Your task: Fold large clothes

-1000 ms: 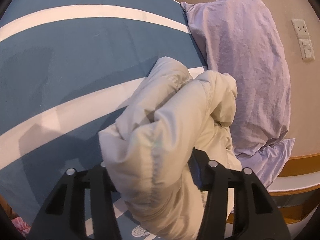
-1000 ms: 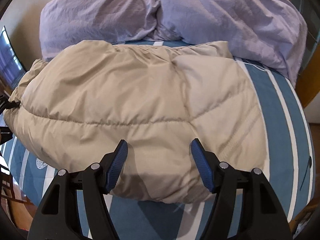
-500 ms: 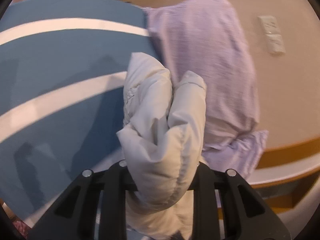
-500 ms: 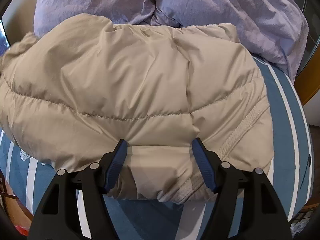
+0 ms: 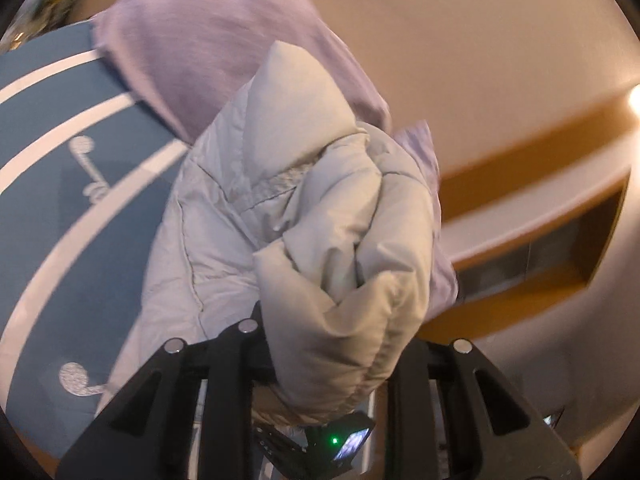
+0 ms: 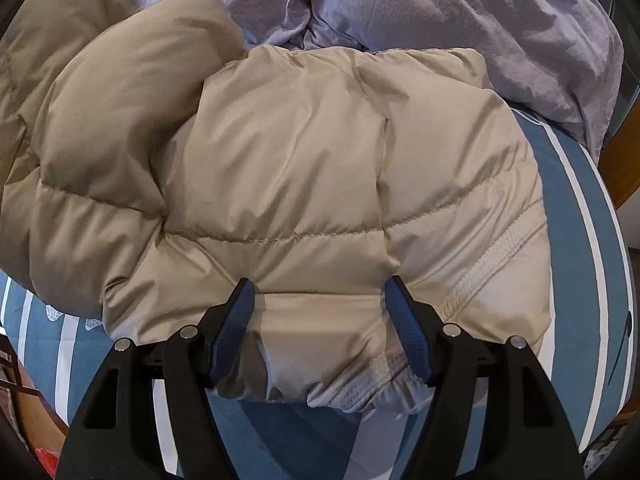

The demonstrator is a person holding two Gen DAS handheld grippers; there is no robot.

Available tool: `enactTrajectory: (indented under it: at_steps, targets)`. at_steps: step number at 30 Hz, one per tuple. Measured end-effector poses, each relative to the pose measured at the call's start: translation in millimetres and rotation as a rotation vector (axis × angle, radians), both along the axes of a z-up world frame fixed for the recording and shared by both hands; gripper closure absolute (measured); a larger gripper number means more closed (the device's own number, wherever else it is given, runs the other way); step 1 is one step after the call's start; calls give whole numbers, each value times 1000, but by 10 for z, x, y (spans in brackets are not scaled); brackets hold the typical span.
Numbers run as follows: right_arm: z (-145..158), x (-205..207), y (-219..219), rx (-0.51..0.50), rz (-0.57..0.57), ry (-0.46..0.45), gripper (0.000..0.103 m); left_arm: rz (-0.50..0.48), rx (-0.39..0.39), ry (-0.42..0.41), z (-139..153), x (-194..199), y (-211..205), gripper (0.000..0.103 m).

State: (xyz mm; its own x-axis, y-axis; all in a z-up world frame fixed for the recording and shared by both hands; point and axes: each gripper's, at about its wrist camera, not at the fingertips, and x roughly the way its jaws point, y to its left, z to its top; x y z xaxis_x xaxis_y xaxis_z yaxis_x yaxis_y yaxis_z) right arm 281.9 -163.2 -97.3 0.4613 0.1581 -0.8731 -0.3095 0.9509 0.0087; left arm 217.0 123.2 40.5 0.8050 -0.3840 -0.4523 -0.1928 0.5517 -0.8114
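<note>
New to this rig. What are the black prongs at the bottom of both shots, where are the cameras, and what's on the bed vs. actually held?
No robot here: a person holds a two-finger gripper in each hand, and a fisheye camera on each looks forward along its fingers. The black prongs are those fingers.

In the left wrist view, the left gripper is clamped on a bunched fold of the beige puffer jacket, lifted above the blue striped bedspread.

In the right wrist view, the right gripper is open, its blue pads straddling the jacket's hem without pinching it. There the jacket lies spread on the bedspread, with lilac pillows behind it.
</note>
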Motion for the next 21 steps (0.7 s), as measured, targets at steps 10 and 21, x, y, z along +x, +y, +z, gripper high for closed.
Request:
enactTrajectory:
  at_steps: [10,21]
  targets:
    - [12,-10,-81,32,14,-3,33,-145,87,39,-50,279,-843,80]
    - [221,-205,-524,93,10,-57,34,-271,204,104,-278,479,-1560,79]
